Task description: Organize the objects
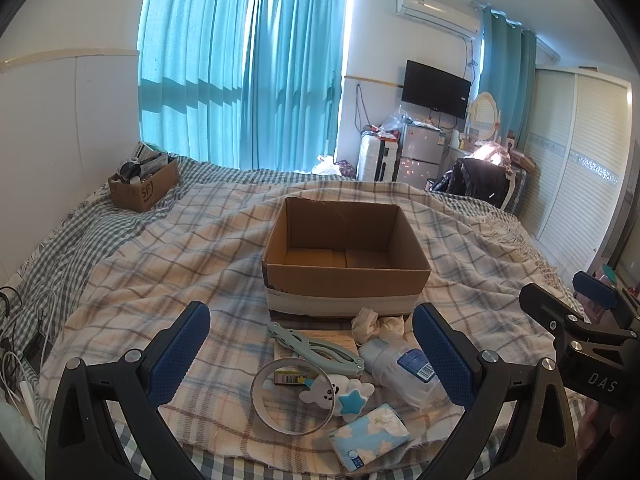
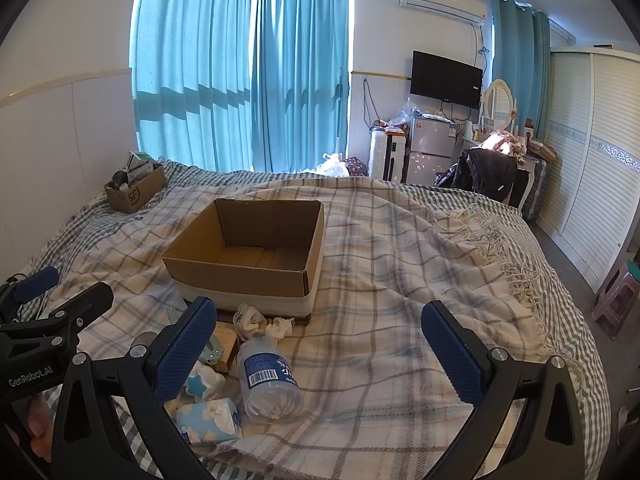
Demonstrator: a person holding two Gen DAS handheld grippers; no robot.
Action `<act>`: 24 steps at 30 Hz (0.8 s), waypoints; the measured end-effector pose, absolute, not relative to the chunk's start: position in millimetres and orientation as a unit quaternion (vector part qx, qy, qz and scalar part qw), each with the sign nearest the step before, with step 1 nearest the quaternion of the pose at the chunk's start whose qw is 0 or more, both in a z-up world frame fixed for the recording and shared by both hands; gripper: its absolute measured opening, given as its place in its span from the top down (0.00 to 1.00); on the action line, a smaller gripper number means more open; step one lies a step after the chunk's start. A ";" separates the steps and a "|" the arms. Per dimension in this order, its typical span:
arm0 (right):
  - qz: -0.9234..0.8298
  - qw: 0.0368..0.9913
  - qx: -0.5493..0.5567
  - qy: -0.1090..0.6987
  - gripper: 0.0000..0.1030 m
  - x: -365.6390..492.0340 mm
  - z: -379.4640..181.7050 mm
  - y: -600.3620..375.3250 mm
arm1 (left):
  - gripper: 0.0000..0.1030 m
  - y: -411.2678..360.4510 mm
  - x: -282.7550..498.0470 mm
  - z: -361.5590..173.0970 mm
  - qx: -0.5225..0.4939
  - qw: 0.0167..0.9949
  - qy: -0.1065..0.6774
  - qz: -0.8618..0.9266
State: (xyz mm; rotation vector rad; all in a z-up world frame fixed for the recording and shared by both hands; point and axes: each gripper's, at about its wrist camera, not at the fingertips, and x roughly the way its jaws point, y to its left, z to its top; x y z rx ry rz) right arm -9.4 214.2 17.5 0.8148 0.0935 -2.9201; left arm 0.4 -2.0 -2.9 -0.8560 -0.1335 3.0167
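An empty open cardboard box (image 1: 346, 276) (image 2: 240, 276) sits on the plaid blanket in the middle of the bed. In front of it lie a crumpled white cloth (image 1: 376, 326) (image 2: 250, 318), a clear plastic bottle (image 1: 404, 364) (image 2: 268, 380) on its side, a light green clip (image 1: 316, 346), a tape ring (image 1: 292, 396), a bear-and-star toy (image 1: 336, 394) and a blue tissue pack (image 1: 370, 436) (image 2: 210, 418). My left gripper (image 1: 312, 352) is open above these items. My right gripper (image 2: 320, 352) is open, just right of the bottle.
A second cardboard box (image 1: 144, 186) (image 2: 134, 192) full of items stands at the bed's far left corner. Cables (image 1: 24, 336) lie at the left edge. A fridge (image 1: 422, 152), a chair with clothes (image 2: 492, 176) and a wardrobe (image 2: 592, 160) stand beyond the bed.
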 end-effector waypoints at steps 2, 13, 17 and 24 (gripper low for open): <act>-0.961 0.054 0.268 0.030 0.00 -9.4 17.5 214.3 | 0.00 -2.3 0.4 -3.1 -0.273 0.002 -0.043 0.961; -0.961 0.054 0.269 0.031 0.00 -9.0 14.5 213.6 | 0.00 -1.7 0.3 -3.1 -0.273 0.001 -0.043 0.961; -0.961 0.054 0.270 0.031 0.00 -8.6 14.2 213.7 | 0.00 -1.8 0.2 -3.0 -0.273 0.000 -0.043 0.961; -0.961 0.055 0.268 0.031 0.00 -8.1 13.6 213.0 | 0.00 -2.1 1.0 -3.9 -0.273 0.000 -0.043 0.961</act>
